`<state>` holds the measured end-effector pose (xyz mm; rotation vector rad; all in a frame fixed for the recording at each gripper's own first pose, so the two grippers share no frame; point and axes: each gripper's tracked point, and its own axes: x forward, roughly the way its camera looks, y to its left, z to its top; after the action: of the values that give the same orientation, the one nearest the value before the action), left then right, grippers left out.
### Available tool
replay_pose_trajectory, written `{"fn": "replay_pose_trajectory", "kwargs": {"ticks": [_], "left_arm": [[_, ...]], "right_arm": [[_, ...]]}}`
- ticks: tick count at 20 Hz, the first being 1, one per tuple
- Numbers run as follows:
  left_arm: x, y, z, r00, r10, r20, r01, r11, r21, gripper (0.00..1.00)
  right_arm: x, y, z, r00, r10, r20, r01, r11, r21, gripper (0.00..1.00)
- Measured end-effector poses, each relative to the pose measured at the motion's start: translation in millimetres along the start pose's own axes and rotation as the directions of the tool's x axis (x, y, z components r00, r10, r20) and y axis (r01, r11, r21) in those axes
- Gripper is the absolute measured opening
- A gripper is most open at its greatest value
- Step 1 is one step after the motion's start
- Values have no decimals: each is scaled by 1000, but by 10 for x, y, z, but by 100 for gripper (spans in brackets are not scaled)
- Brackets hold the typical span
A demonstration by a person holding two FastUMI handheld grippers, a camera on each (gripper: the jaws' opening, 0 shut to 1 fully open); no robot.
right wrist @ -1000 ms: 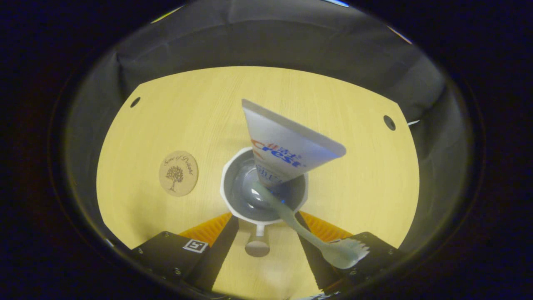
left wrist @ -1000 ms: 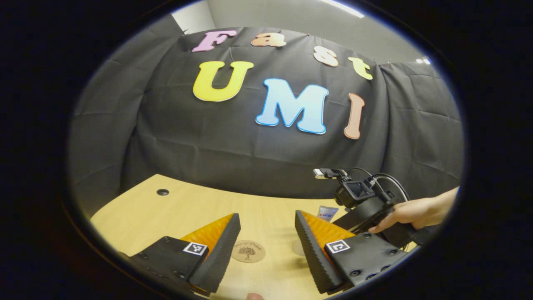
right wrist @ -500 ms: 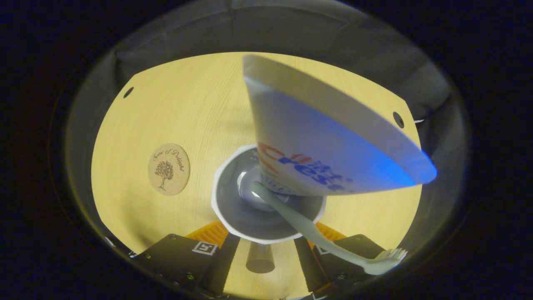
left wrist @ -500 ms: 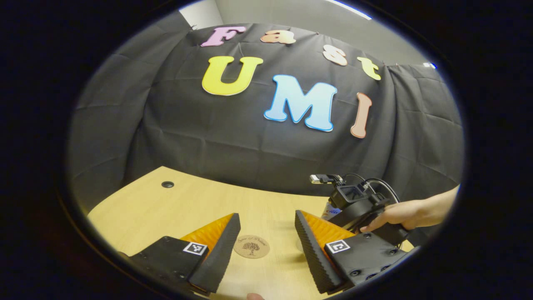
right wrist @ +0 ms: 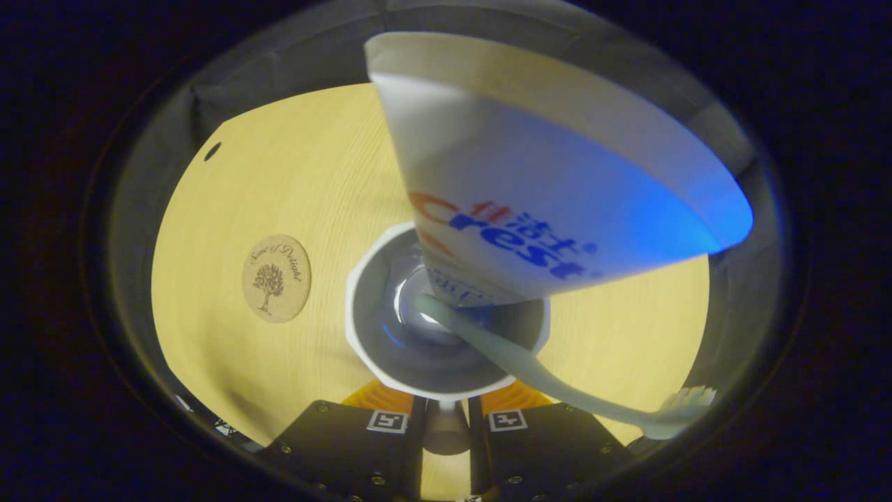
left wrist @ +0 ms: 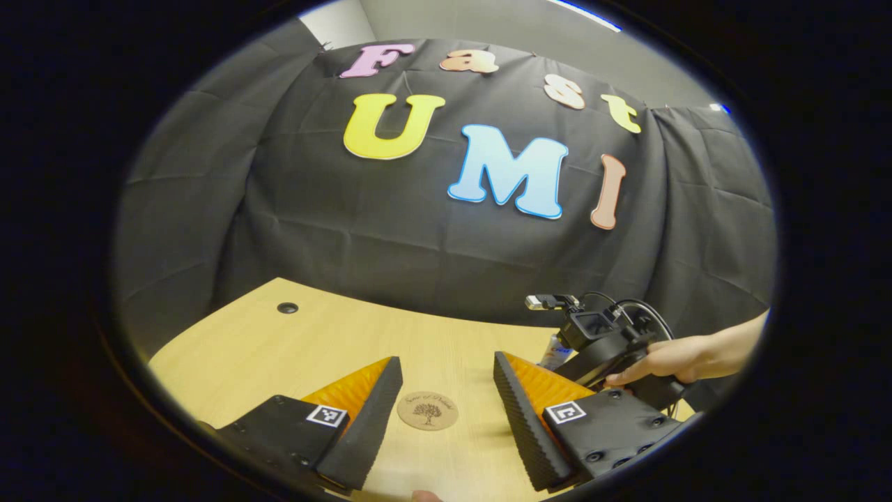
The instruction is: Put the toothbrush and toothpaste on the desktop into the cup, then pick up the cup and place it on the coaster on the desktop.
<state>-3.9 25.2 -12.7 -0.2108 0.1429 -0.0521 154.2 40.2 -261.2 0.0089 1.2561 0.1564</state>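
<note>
The right hand-held gripper looks straight down into a white cup with a faceted rim and a glossy grey inside. Its two black fingers, orange-ribbed on their backs, are clenched on the cup's handle, a short stub that sits between them just under the rim. Inside the cup stand a broad white toothpaste tube with a flat crimped end, leaning up and away to the right, and a pale green toothbrush whose bristled head pokes out over the rim, right of the fingers. A round wooden coaster with an engraved tree lies flat on the tabletop to the left of the cup, apart from it, with bare light wood grain between them (a small round hole marks the far left corner).

The left hand-held gripper hangs low over the tabletop with its jaws wide apart and nothing between them; its fingers are black ribbed foam over orange wedges. The coaster lies ahead in the gap between them. To its right a hand holds the other hand-held gripper's black body and cables, and a bit of the toothpaste tube peeks out beside it. Open wood stretches ahead and left to the tabletop's far edge.
</note>
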Motion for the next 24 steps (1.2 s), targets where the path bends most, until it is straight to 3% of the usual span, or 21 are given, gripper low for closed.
{"fn": "replay_pose_trajectory", "kwargs": {"ticks": [6,17,24], "left_arm": [[-60,39,-18,1000,22,-15,-22,1000,-10,88],[-628,623,-192,987,147,-63,-150,988,-47,88],[-854,1042,-148,977,199,-73,-204,977,-63,88]], "right_arm": [[-137,83,-18,998,-18,53,22,996,-81,27],[-238,883,48,993,88,76,-75,986,-151,27],[-253,1265,211,992,104,68,-91,980,-175,27]]}}
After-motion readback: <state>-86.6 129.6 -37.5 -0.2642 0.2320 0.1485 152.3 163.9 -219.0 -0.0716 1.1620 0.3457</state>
